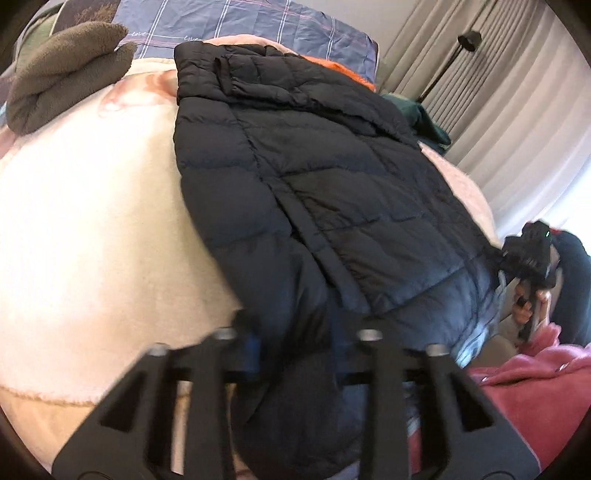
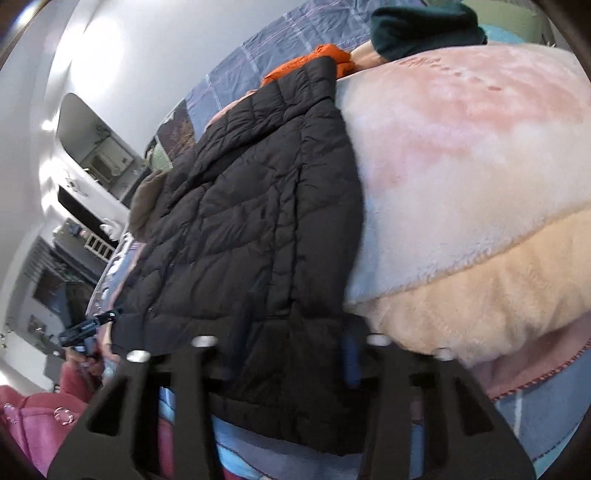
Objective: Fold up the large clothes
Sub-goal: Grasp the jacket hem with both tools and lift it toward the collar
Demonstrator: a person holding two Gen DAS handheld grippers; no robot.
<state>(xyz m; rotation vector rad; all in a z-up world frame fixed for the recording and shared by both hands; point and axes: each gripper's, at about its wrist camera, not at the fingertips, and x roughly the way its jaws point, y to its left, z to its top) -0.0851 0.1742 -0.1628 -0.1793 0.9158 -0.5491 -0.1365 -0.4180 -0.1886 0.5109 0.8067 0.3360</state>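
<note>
A black quilted puffer jacket (image 1: 314, 177) lies spread on a pale pink fleece blanket (image 1: 92, 221) on the bed, its hem hanging over the near edge. My left gripper (image 1: 291, 332) is open, its fingers astride the hem at the jacket's left bottom corner. My right gripper (image 2: 291, 343) is open too, its fingers astride the hem at the jacket (image 2: 251, 221) right bottom corner. The right gripper also shows at the right edge of the left wrist view (image 1: 532, 258). The left gripper shows small at the left of the right wrist view (image 2: 88, 326).
A grey-brown fleece garment (image 1: 62, 74) lies at the bed's far left. An orange garment (image 2: 314, 59) and a dark green one (image 2: 424, 26) lie past the jacket's collar. A blue plaid pillow (image 1: 240, 22) is at the head. Pink clothing (image 1: 535, 387) is near me. Curtains (image 1: 498, 92) hang right.
</note>
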